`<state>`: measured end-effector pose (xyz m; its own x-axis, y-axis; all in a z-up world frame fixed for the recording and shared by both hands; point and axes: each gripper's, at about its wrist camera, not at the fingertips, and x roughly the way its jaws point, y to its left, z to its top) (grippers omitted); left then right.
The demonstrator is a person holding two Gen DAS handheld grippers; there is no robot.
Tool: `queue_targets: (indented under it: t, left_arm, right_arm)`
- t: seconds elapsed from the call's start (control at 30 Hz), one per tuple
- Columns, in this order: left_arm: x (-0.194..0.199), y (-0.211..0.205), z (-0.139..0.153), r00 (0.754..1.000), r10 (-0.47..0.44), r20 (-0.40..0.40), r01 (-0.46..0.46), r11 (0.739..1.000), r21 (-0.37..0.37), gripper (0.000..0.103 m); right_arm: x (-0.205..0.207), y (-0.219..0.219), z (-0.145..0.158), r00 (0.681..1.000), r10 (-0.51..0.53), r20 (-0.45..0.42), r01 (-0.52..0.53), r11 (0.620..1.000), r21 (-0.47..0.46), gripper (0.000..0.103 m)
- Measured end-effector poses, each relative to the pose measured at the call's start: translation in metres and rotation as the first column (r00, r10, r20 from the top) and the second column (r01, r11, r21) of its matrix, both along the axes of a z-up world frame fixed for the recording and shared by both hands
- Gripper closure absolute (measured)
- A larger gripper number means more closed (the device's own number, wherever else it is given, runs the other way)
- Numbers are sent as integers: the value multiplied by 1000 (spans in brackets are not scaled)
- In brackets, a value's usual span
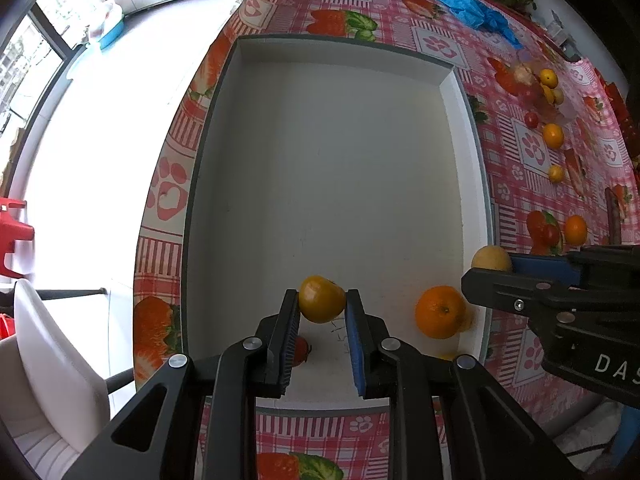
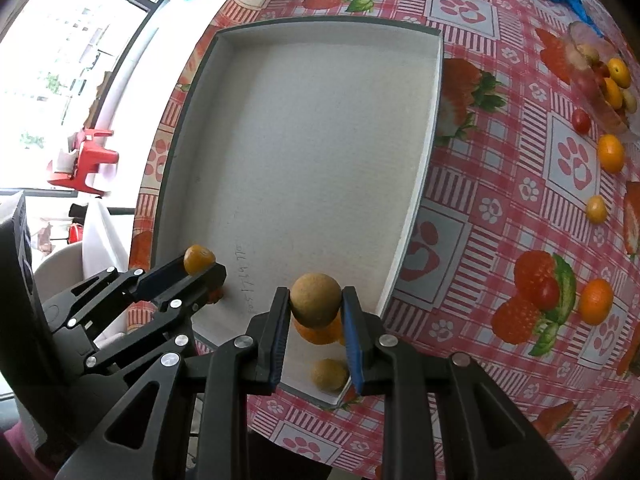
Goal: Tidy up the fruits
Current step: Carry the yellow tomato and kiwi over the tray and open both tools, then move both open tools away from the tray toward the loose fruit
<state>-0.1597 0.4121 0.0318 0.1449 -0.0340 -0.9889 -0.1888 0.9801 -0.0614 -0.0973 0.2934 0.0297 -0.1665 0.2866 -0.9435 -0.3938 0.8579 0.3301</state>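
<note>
Your left gripper (image 1: pixel 322 300) pinches a small yellow-orange persimmon-like fruit (image 1: pixel 321 298) between its blue pads, above the near end of the shallow white cardboard tray with the dark rim (image 1: pixel 336 168). Your right gripper (image 2: pixel 316 305) clamps a round tan-brown longan-like fruit (image 2: pixel 315 299) over the tray's near right corner. Below it in the tray lie a bright orange tangerine (image 1: pixel 440 312) and a second tan round fruit (image 2: pixel 329 374); a small red tomato (image 1: pixel 301 352) sits under your left fingers. More oranges and tomatoes lie scattered on the pink strawberry-print tablecloth (image 2: pixel 500 216) to the right of the tray.
</note>
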Motion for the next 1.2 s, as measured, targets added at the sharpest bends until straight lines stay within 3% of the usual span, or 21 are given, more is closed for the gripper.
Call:
queue_targets:
  t: [0.23,0.3,0.5,0.57,0.6,0.63,0.73,0.83,0.9,1.0,1.2]
  left_arm:
    - [1,2,-5,1000,2,-11,-2,1000,1,79]
    - [1,2,-6,1000,-3,-11,3,1000,-2,79]
    - [2,-1,-10,999,-9,-38,9,1000,10,75]
    - [2,-2,-9,999,1,-33,0,1000,16,25]
    - [1,-2,-6,1000,10,-16,-10,999,34,19]
    - [-1,-3,-2,1000,15,13,-15,999,49,19]
    - [-1,-5,-3,1000,5,-9,-5,999,42,19]
    - [0,-4,-4,1000,9,-29,-8,999,44,19]
    - [-1,-4,-5,999,17,-38,-16,999,37,19]
    - [-3,-4,-3,999,17,-45,-15,999,35,19]
    - [-7,-11,-2,998,-1,-60,3,999,33,19]
  right_arm:
    - [-2,10,-5,1000,1,-13,-1,1000,5,73]
    - [0,9,-4,1000,0,-18,0,1000,8,56]
    - [-1,9,-1,1000,-2,-20,3,1000,24,32]
    - [-1,6,0,1000,-11,-22,11,1000,28,27]
    - [-1,4,0,1000,-16,-22,16,999,27,23]
    - [0,3,0,1000,-20,-21,20,999,25,23]
    - [1,-2,-1,999,-34,-18,34,999,5,20]
    - [2,-11,0,999,-50,4,50,999,-19,11]
    - [2,-19,1,998,-53,38,55,998,-43,0]
    - [1,-29,3,995,-50,90,57,996,-74,0]
    - [-2,-55,-6,994,-102,36,105,990,-93,0]
